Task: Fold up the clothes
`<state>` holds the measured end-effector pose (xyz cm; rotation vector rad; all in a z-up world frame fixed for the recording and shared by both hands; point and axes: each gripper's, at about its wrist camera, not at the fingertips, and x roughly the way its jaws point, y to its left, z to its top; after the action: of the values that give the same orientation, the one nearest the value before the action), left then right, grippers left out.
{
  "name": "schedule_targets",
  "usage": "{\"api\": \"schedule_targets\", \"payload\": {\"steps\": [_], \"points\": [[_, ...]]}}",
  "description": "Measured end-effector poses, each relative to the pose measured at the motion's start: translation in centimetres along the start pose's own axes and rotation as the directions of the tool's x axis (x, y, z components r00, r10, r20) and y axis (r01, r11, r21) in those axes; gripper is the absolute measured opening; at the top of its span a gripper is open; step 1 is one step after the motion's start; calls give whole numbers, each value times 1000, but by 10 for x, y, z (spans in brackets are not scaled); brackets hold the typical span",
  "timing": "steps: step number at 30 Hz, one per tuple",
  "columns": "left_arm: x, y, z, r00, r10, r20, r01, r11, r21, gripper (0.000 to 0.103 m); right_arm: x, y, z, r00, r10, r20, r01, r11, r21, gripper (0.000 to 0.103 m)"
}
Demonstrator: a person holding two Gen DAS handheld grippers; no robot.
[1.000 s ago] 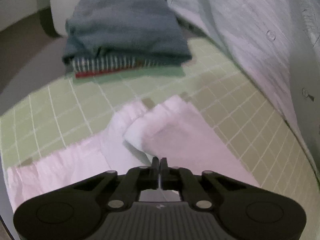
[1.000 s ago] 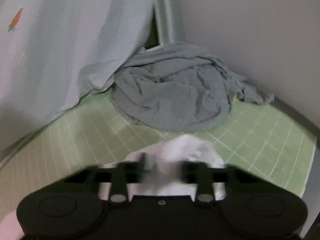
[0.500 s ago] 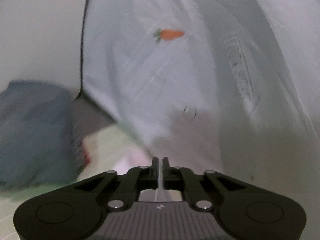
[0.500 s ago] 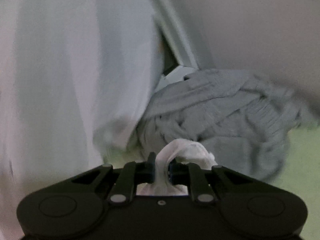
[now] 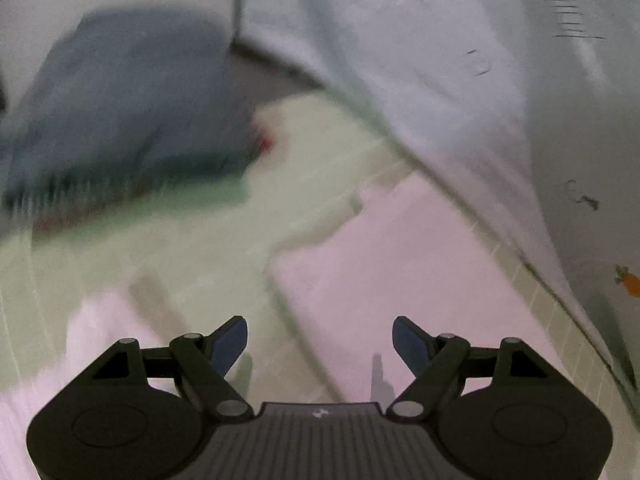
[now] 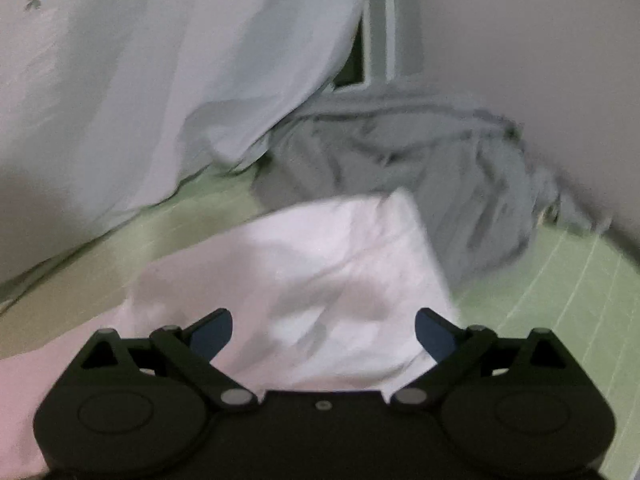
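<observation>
A pale pink garment (image 5: 400, 272) lies folded over on the green checked surface (image 5: 192, 248). My left gripper (image 5: 320, 340) hovers just above it, open, with nothing between its fingers. In the right wrist view the same pink garment (image 6: 320, 272) shows a raised folded corner in front of my right gripper (image 6: 324, 330), which is also open and empty. Both views are blurred by motion.
A stack of folded clothes topped by a blue-grey piece (image 5: 120, 112) sits at the left. A crumpled grey garment (image 6: 420, 168) lies at the back right. A person's light shirt (image 5: 460, 80) with a carrot print (image 5: 628, 282) hangs close over the surface.
Both grippers were shut on the pink garment and lifted it; now both have opened and let it go, and it lies folded over on the surface.
</observation>
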<state>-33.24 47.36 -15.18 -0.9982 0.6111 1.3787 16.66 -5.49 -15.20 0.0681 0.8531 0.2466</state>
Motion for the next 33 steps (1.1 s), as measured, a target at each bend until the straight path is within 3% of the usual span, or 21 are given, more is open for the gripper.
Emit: {"api": "schedule_targets", "payload": {"steps": [5,8,12,14,16,17,18,19,21,27,30,33], "points": [[17,-2,-8,999,-11,-37,9,998,-54,80,11,22,-15,980,192,-51,-180,966,184,96],[28,-8,-6,999,-23,-49,19,997,-76,80,25,44,-22,952,296,-74,-271,932,239,82],[35,-13,-3,999,-14,-46,9,993,-117,74,54,76,-30,927,349,-138,-305,915,265,63],[38,-15,0,999,-1,-45,-5,991,-136,38,70,87,-35,914,350,-205,-284,913,293,53],[40,-12,3,999,-3,-38,-4,982,-188,6,76,93,-40,910,354,-217,-282,910,305,39],[41,-5,4,999,-14,-31,7,972,-235,3,75,94,-42,911,355,-208,-283,908,310,36],[40,1,5,999,-30,-25,22,962,-273,3,74,94,-44,914,356,-195,-285,905,315,26],[38,6,5,999,-37,-17,31,955,-295,3,71,93,-45,916,356,-186,-287,904,316,16],[30,14,5,999,-39,-1,37,949,-312,2,63,91,-47,920,351,-173,-289,907,306,7],[-27,43,0,1000,-12,20,17,955,-295,2,15,89,-46,913,380,-147,-355,919,172,4],[-59,61,0,999,8,38,5,946,-323,2,-10,83,-45,900,410,-150,-392,910,135,4],[-72,52,17,997,-6,82,29,958,-285,2,-14,86,-36,876,456,-161,-441,890,119,3]]}}
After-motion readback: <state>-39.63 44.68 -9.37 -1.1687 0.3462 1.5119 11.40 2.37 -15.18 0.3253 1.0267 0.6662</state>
